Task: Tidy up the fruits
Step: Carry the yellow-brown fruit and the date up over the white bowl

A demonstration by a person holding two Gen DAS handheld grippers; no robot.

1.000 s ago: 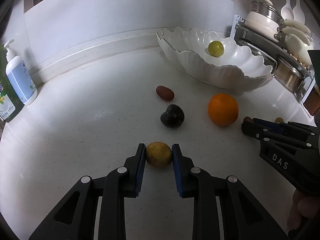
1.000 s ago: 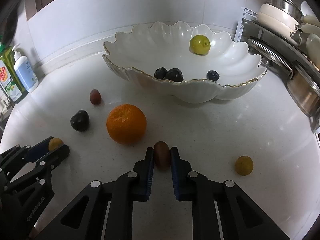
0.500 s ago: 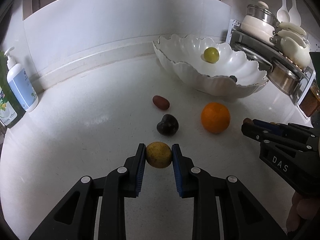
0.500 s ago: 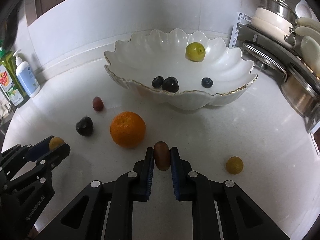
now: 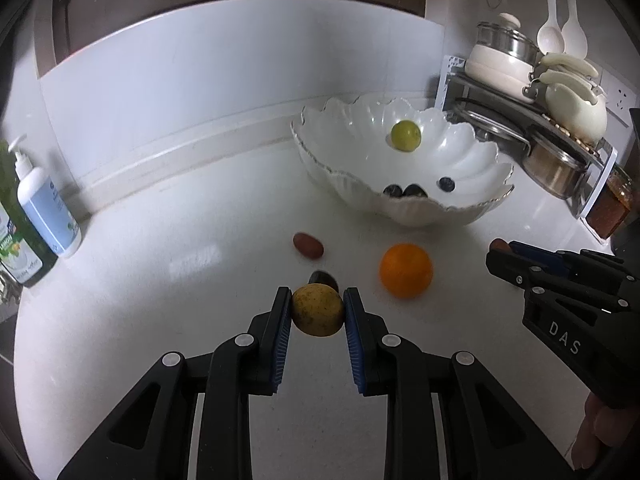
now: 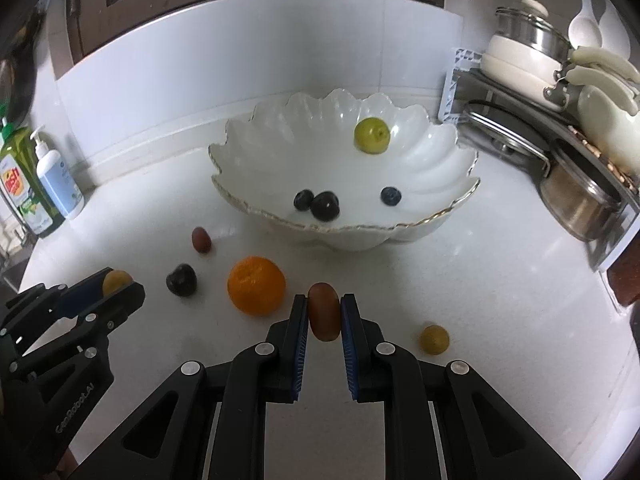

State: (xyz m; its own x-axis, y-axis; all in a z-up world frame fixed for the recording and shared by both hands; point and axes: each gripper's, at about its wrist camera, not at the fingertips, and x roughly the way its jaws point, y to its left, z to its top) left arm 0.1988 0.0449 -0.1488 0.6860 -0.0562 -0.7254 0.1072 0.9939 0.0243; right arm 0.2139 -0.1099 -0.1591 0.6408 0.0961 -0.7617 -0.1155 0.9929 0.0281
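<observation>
Bowl (image 6: 460,184): 4 fruits; counter (image 6: 500,300): 4 loose; 2 gripped.

We only get the top of the dark plum (image 5: 323,279) beyond the left fingers; the yellow fruit (image 5: 318,309) clamped between them covers the rest. Left of the fingers, the green bottle (image 5: 16,256) is cut by the frame edge, label unreadable. The right gripper (image 5: 500,254) shows side-on, so its fruit is only a sliver at the tips. Bowl (image 5: 404,208) near wall hides parts of two dark berries (image 5: 404,191).
</observation>
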